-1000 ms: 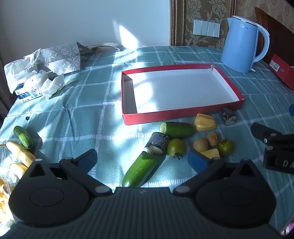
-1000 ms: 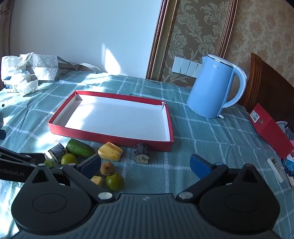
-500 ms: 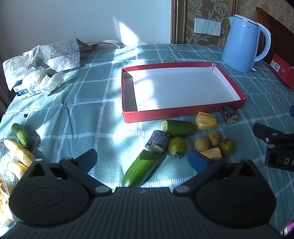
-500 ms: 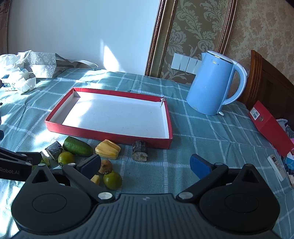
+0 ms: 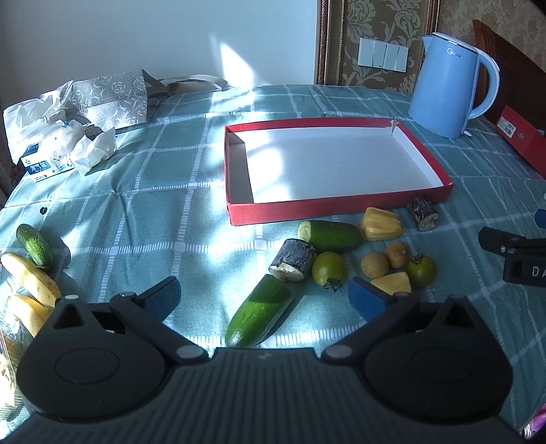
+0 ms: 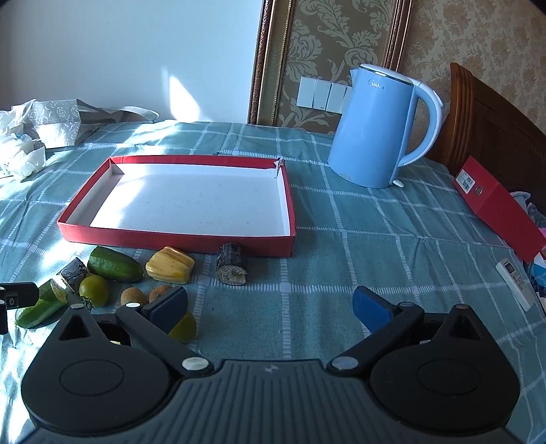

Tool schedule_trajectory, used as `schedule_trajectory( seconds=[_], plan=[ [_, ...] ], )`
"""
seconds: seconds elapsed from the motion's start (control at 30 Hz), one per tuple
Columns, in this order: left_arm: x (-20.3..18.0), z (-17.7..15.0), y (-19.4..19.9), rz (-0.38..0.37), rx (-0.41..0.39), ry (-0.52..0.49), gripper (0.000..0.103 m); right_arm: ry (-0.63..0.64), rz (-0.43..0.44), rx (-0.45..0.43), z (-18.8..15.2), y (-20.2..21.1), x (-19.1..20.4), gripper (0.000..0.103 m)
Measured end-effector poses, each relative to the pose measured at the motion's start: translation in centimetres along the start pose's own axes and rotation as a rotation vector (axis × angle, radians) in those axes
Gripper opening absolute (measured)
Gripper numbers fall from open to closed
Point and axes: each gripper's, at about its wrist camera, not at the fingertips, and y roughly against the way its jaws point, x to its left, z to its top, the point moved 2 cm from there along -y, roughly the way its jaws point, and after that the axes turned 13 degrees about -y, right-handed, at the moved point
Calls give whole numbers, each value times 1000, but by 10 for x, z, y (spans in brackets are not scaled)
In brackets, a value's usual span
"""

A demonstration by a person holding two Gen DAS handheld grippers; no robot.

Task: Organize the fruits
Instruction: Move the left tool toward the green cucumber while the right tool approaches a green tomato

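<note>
The red tray [image 5: 336,207] holds nothing; every fruit, like the cut cucumber [image 5: 259,316] at its 6 o'clock, lies on the table [image 5: 136,211]. The left gripper [image 5: 264,297] and right gripper [image 6: 269,302] gape wide, empty, so the sorting looks unstarted.

Worktop [image 6: 358,239] under a teal cloth checked with white lines, part in sunlight; a light blue electric kettle [image 6: 378,126] stands upright at its far right, near a white bank of wall switches [image 6: 320,94] set on gold damask wallpaper [image 6: 450,30] beside a dark picture-frame moulding [image 6: 262,61]. Far left: a grey patterned paper bag [image 5: 112,95] lying on its side, crumpled white wrappers [image 5: 61,140] and a small blue-and-white packet [image 5: 39,167] just beside it. Right edge: a flat red carton [image 6: 494,201] with a barcode label, a white remote control [image 6: 515,280] near it, and a brown wooden chair back [image 6: 488,119] behind.
</note>
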Motion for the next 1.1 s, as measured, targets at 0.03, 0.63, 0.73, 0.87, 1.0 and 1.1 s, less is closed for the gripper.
schedule_trajectory(
  seconds=[0.03,0.63,0.73,0.87,1.0,1.1],
  plan=[
    [-1,1,-1,1,4,-3,103,1,-1,-1,0,0,0,103],
    [2,3,-13,12,47,6,103,38,20,13,-2,-3,8,103],
    [2,3,-13,11,46,5,103,39,25,14,-2,-3,9,103],
    [2,3,-13,12,45,3,103,45,31,12,-1,-2,10,103],
    [1,4,-13,9,46,1,103,49,34,13,-2,-2,11,103],
    [1,4,-13,8,46,0,103,47,37,17,-3,-2,10,103]
  ],
)
